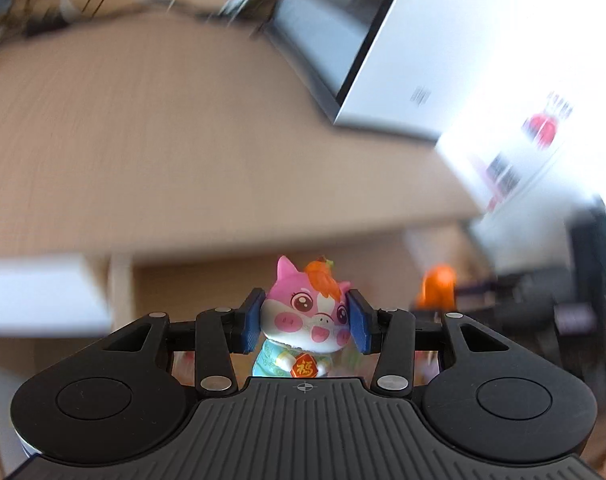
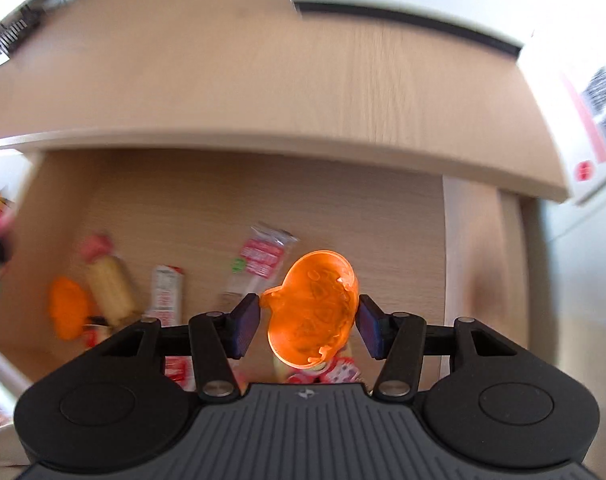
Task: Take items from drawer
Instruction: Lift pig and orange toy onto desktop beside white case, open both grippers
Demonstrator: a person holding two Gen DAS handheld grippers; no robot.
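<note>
Left wrist view: our left gripper is clamped on a small pink-and-white plastic animal figurine with orange hair, blue pads pressed on both sides of its head. The figurine sits upright between the fingers, above the wooden desk edge; the background is blurred. To do this step well, we judge the grip should stay firm on the head and the lift stay clear of the desk edge.

Right wrist view: our right gripper brackets a translucent orange plastic pumpkin-shaped shell, which sits over the open wooden drawer. The right pad touches the shell; on the left we see a slight gap, so we cannot tell whether the grip is complete. Red-and-white snack packets and a yellow corn-like item lie on the drawer floor beyond. We judge squaring the pads before lifting is wise.
</note>
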